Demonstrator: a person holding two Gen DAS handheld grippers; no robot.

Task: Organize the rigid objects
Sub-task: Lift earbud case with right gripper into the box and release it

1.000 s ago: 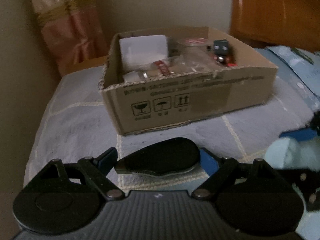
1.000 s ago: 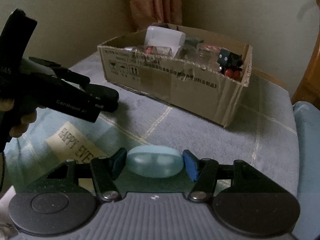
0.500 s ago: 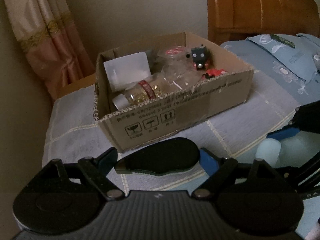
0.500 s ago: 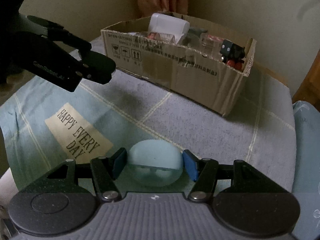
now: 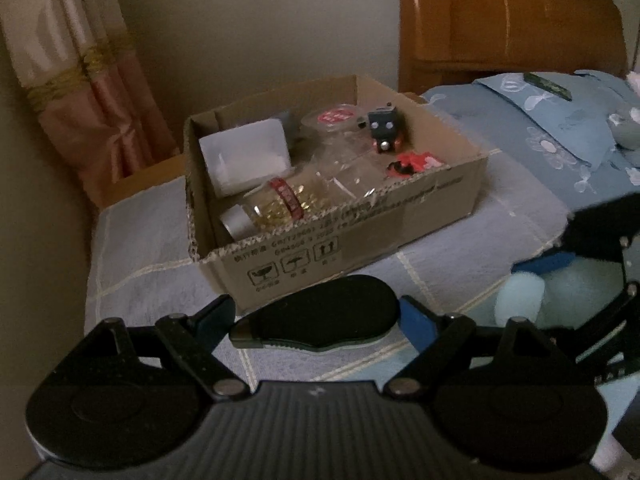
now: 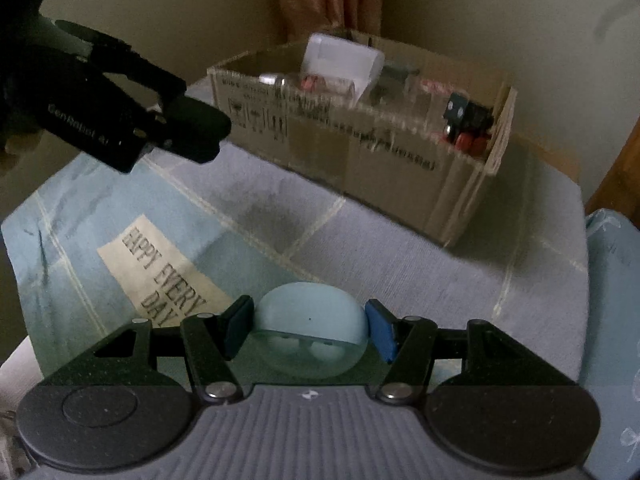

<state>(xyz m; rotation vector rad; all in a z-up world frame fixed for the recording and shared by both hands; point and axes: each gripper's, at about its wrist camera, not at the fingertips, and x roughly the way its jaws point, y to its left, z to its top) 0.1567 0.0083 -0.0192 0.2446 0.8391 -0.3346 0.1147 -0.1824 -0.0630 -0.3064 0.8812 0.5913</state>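
Note:
My left gripper (image 5: 316,322) is shut on a flat black oval case (image 5: 320,320), held above the bed in front of an open cardboard box (image 5: 360,236). My right gripper (image 6: 310,330) is shut on a pale blue rounded case (image 6: 312,320), held above the blanket. The box (image 6: 380,156) holds a white container (image 5: 244,156), a clear jar with a red band (image 5: 280,204), a red-lidded tub (image 5: 336,116) and a small black toy (image 5: 384,128). The left gripper shows in the right wrist view (image 6: 192,128); the right gripper with its blue case (image 5: 520,296) shows in the left wrist view.
The box stands on a grey checked blanket (image 6: 360,248) with a "HAPPY EVERY DAY" label (image 6: 160,276). A wooden headboard (image 5: 508,20) and blue floral bedding (image 5: 560,140) lie to the right. A pink curtain (image 5: 80,80) hangs behind at the left.
Both grippers have risen and moved closer to the box, so I see further into it. Each keeps hold of its case.

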